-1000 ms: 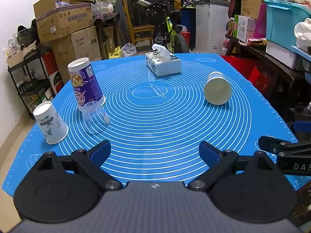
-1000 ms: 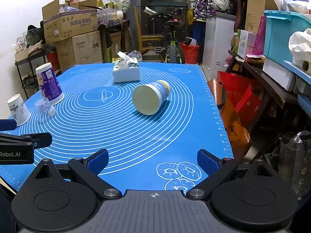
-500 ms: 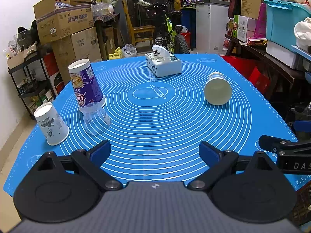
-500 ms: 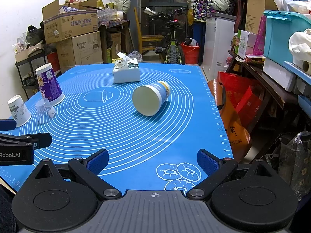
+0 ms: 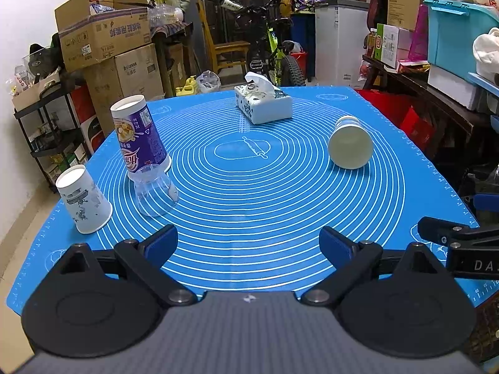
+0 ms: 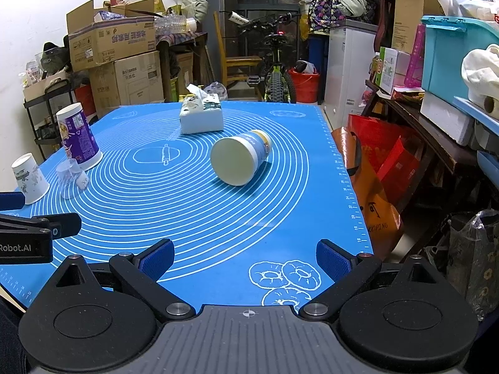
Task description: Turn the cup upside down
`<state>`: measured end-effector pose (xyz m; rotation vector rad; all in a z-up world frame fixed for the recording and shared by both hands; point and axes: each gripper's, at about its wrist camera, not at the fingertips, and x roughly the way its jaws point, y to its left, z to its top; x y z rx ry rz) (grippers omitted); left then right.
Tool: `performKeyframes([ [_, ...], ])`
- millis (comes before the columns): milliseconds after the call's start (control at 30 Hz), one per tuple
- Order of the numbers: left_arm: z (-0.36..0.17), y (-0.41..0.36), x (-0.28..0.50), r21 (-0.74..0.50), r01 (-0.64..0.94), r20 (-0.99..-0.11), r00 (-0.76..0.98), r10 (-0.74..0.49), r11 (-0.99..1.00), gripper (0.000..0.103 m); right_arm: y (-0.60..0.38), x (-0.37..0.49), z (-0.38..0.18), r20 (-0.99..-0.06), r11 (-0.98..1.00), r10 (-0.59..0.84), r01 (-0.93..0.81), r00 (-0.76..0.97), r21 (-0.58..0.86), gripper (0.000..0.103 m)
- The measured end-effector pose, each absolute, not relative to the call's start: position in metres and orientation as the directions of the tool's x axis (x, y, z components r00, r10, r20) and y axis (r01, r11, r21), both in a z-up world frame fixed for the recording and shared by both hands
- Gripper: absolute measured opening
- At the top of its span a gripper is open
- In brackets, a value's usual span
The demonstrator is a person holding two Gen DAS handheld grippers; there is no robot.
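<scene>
A cream and blue cup [image 5: 350, 147] lies on its side on the blue mat [image 5: 249, 193], its flat base facing me; it also shows in the right wrist view [image 6: 238, 161]. A purple cup [image 5: 138, 138], a clear plastic cup [image 5: 155, 191] and a white paper cup [image 5: 83, 199] stand upside down at the left. My left gripper [image 5: 248, 243] is open and empty near the mat's front edge. My right gripper [image 6: 244, 257] is open and empty at the front right, well short of the lying cup.
A tissue box [image 5: 263, 104] stands at the far middle of the mat. Cardboard boxes [image 5: 106, 40] and a shelf are at the left, a bicycle [image 6: 276, 71] behind, red bags [image 6: 380, 168] and shelves at the right of the table.
The left gripper view has shifted very slightly. Nothing on the mat has moved and both grippers stay open.
</scene>
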<state>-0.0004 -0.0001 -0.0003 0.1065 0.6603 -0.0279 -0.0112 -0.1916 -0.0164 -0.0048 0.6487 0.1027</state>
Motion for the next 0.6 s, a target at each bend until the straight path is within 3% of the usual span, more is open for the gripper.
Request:
performKeyframes([
  [600, 0.003, 0.010, 0.007, 0.090, 0.057, -0.616, 0.788, 0.010, 0.994, 0.096, -0.192, -0.011, -0.017, -0.603, 0.995, 0.094, -0.097, 0.792, 0.029, 0.097],
])
